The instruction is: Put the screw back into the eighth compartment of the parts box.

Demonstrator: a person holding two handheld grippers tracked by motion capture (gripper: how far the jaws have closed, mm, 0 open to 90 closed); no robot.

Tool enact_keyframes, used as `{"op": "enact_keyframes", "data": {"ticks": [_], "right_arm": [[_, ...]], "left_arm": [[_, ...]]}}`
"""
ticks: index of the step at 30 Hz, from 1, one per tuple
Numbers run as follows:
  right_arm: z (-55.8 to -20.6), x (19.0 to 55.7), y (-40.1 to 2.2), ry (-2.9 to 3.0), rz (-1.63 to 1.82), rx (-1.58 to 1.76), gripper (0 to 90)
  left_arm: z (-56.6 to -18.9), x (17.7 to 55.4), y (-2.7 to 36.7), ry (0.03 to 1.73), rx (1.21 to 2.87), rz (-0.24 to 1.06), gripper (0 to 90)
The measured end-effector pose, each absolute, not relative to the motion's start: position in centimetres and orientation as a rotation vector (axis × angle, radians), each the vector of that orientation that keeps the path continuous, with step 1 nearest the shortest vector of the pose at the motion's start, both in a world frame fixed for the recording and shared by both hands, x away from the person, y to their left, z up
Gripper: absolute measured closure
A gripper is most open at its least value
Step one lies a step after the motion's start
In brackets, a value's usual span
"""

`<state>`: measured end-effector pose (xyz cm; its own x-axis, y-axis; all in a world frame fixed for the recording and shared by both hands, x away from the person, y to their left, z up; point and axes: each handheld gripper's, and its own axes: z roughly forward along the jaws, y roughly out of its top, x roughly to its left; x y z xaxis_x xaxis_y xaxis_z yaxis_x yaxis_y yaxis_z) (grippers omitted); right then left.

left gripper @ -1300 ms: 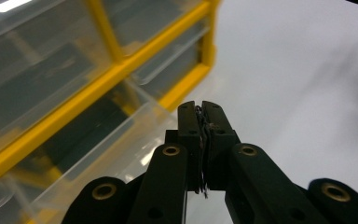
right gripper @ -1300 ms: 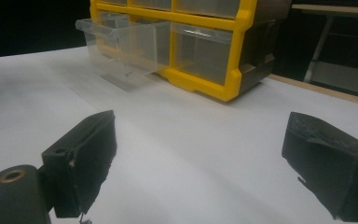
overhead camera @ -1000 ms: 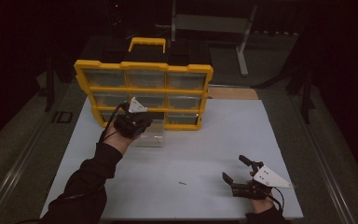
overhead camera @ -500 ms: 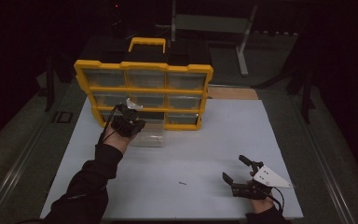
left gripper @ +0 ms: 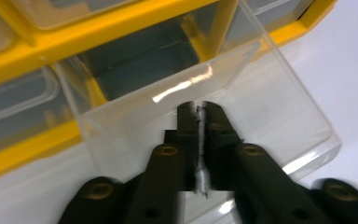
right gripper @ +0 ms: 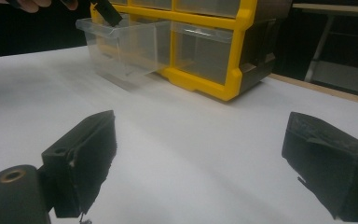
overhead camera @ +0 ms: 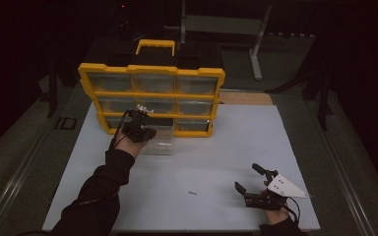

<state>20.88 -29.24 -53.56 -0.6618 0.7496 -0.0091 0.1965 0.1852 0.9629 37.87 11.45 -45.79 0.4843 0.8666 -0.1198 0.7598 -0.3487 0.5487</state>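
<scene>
Meanwhile, the left gripper (left gripper: 199, 140), its jaws just opening, still pinches the clear drawer's (left gripper: 279, 116) front wall; the right gripper (right gripper: 200, 163) gapes wide above the surface (right gripper: 205, 140).

The yellow organizer (overhead camera: 152, 101) walls off the upper left of the high view, with the clear drawer (overhead camera: 160, 142) jutting out of its bottom row. The desk (overhead camera: 236, 147) lies bare through center and right, a small screw (overhead camera: 192, 192) low at center.

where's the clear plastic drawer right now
In the high view the clear drawer sits on the white table, left of centre, pulled out from the yellow organizer's bottom row, with the left gripper on its front wall.
</scene>
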Motion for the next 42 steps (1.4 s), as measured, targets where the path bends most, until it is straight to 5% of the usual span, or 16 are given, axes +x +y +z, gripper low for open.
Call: {"op": "enact_keyframes", "data": {"ticks": [5, 14, 42], "right_arm": [[-53.6, 20.9, -29.3, 1.979, 1.494, 0.884, 10.2], [-53.6, 20.9, -29.2, 1.981, 1.494, 0.883, 10.2], [-53.6, 20.9, -29.2, 1.982, 1.496, 0.882, 10.2]], "left_arm": [[-45.5, 38.1, 11.0, 1.381, 2.197, 0.253, 32.1], [-44.8, 37.7, 10.9, 1.364, 2.207, 0.234, 1.8], [-42.3, 34.2, 9.6, 0.945, 2.288, 0.144, 0.0]]}}
